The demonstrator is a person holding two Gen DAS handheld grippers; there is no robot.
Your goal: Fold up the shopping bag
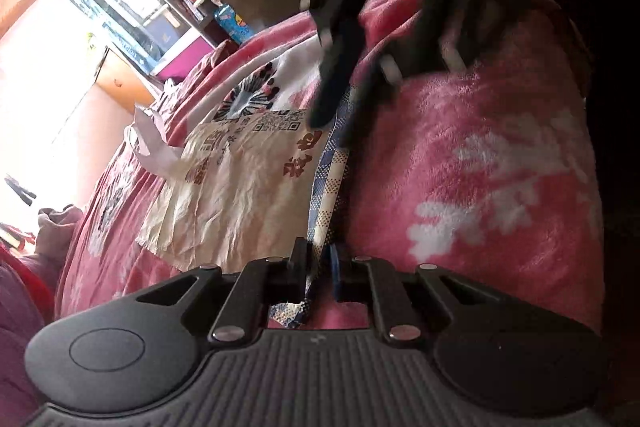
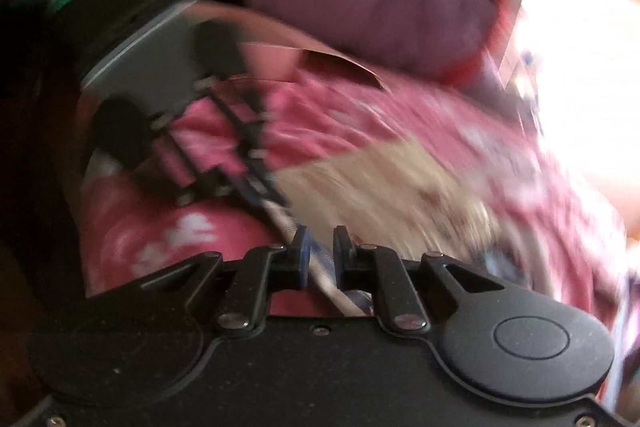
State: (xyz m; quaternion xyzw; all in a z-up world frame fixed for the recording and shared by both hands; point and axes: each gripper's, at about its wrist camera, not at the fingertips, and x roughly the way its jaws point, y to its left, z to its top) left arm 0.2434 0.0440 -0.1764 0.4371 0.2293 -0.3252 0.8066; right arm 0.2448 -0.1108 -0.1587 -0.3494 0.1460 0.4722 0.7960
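Crumpled cream printed plastic shopping bag [image 1: 224, 183], lying on the pink fleece bed blanket [image 1: 480, 155], its blue-checked edge [image 1: 328, 183] being grasped by both left gripper [image 1: 316, 267] and right gripper [image 2: 320, 255], mid-fold; next, probably carrying that edge across the bag.

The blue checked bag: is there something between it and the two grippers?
Nothing visible. The left gripper is shut on one end of the checked bag, and the right gripper is shut on the other end. It hangs between them above the pink blanket.
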